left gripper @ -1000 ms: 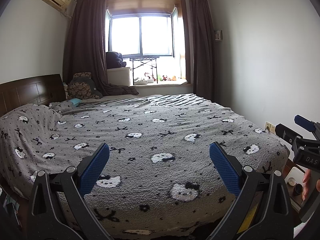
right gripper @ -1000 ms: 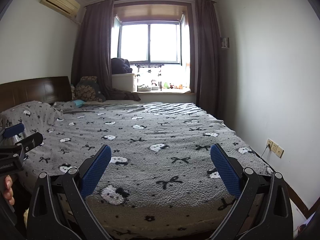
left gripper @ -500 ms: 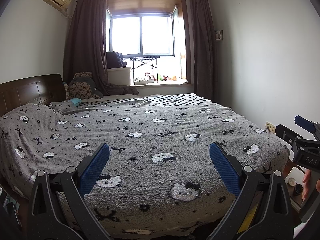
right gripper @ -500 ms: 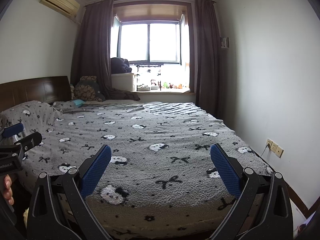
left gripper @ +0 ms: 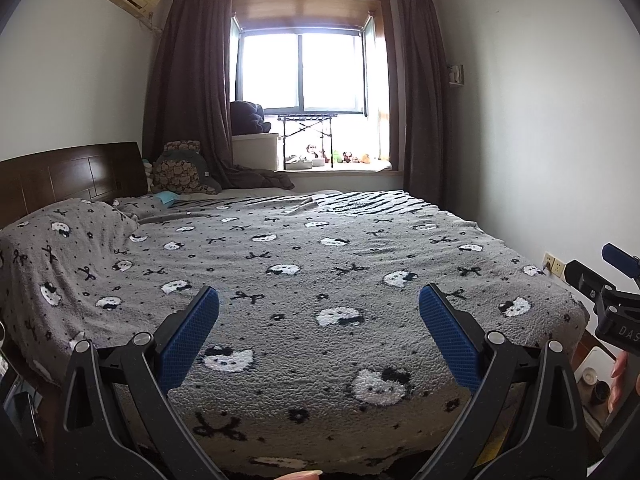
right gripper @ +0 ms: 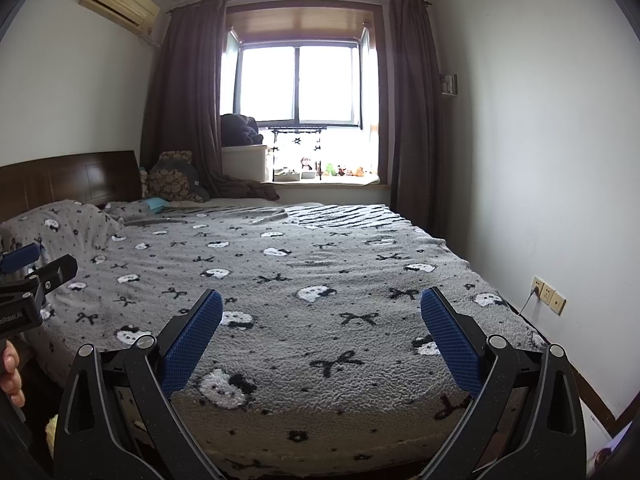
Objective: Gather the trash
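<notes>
Both grippers hover side by side above the foot of a bed. My left gripper (left gripper: 319, 300) is open, its blue pads (left gripper: 192, 336) wide apart with nothing between them. My right gripper (right gripper: 321, 304) is open and empty too, and its tip shows at the right edge of the left wrist view (left gripper: 618, 264). No piece of trash can be made out on the grey cat-and-bow blanket (left gripper: 304, 264). A small teal item (left gripper: 166, 198) lies near the pillows at the far left; what it is cannot be told.
A dark wooden headboard (left gripper: 68, 176) stands at left, a window sill (right gripper: 328, 178) with small toys at the back. A wall socket (right gripper: 548, 296) is on the right wall. A low table with small cups (left gripper: 592, 376) sits beside the bed's right corner.
</notes>
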`<action>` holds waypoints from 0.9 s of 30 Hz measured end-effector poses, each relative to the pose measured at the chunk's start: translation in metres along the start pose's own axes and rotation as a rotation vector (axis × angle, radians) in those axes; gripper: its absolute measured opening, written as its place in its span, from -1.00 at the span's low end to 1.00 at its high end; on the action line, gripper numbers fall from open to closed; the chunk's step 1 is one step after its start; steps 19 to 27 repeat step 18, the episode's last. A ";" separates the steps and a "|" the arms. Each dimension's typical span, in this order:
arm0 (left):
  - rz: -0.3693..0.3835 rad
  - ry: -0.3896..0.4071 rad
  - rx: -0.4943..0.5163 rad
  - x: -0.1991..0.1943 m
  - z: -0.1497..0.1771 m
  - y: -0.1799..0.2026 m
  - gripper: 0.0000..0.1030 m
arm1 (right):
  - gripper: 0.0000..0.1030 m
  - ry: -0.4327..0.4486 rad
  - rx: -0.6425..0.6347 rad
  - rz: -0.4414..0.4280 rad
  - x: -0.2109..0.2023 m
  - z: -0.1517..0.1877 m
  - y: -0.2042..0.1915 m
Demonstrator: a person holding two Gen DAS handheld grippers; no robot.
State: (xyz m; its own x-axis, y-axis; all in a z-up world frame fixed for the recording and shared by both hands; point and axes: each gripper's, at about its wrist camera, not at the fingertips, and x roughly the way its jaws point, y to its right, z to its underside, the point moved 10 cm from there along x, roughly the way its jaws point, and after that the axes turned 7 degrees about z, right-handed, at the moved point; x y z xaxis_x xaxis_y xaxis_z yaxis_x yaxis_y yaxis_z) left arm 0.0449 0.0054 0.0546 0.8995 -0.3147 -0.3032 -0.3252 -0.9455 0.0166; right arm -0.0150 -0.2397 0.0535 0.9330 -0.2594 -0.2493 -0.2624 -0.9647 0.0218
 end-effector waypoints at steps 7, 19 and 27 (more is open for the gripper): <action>0.000 0.003 0.013 0.000 0.000 0.002 0.84 | 0.93 -0.004 -0.002 0.003 0.001 0.000 0.000; 0.006 -0.015 0.003 0.002 -0.002 0.001 0.84 | 0.93 -0.003 -0.007 0.000 0.001 -0.001 0.001; 0.006 -0.015 0.003 0.002 -0.002 0.001 0.84 | 0.93 -0.003 -0.007 0.000 0.001 -0.001 0.001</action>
